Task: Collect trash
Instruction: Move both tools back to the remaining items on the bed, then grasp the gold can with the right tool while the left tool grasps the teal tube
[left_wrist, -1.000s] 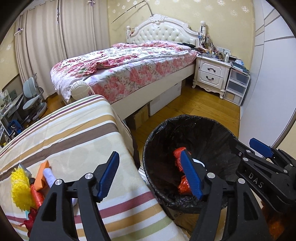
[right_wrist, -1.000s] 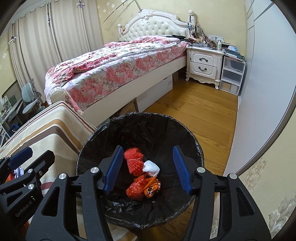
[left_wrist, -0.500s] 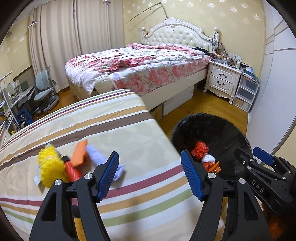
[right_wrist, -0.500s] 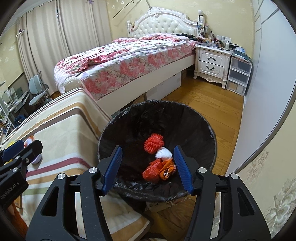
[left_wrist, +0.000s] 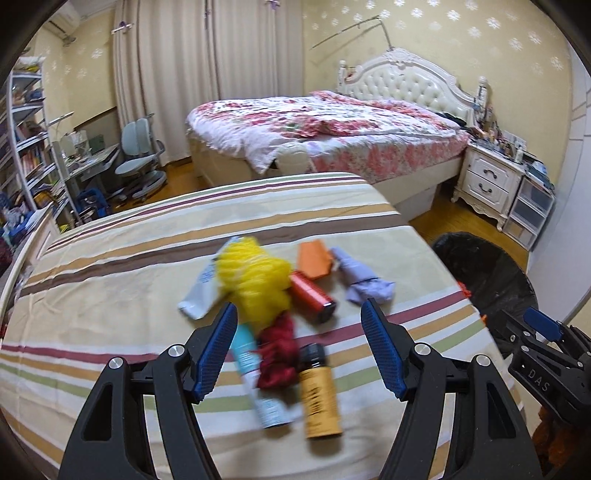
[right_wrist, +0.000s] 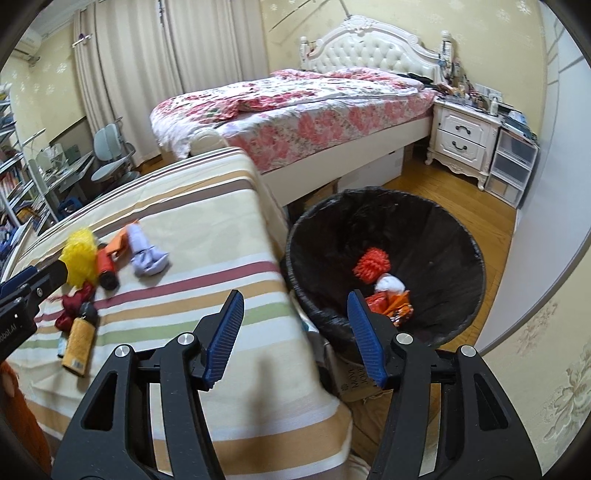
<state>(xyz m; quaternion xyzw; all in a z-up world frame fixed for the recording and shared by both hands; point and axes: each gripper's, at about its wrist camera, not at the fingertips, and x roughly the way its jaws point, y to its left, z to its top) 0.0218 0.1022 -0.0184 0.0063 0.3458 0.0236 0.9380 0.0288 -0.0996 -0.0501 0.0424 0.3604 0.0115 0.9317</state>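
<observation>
A pile of trash lies on the striped tablecloth (left_wrist: 110, 266): a yellow mesh ball (left_wrist: 255, 277), a red can (left_wrist: 312, 297), an orange piece (left_wrist: 314, 258), a lilac wrapper (left_wrist: 364, 277), a dark red cloth (left_wrist: 279, 354), a yellow bottle with a black cap (left_wrist: 319, 395) and a pale blue tube (left_wrist: 255, 373). My left gripper (left_wrist: 299, 350) hangs open over the near part of the pile, holding nothing. My right gripper (right_wrist: 295, 336) is open and empty above the table's corner, beside the black-lined bin (right_wrist: 458, 229), which holds orange and white scraps (right_wrist: 384, 284).
A flowered bed (left_wrist: 332, 133) stands behind the table, with a white nightstand (right_wrist: 461, 140) and plastic drawers (right_wrist: 511, 170) to its right. A desk, chair (left_wrist: 136, 162) and shelves fill the far left. Wooden floor (right_wrist: 417, 184) lies between the bin and the nightstand.
Both grippers have swung left, away from the bin and over the table. The trash pile, once at the left edge of the left wrist view, now lies between the left fingers.
</observation>
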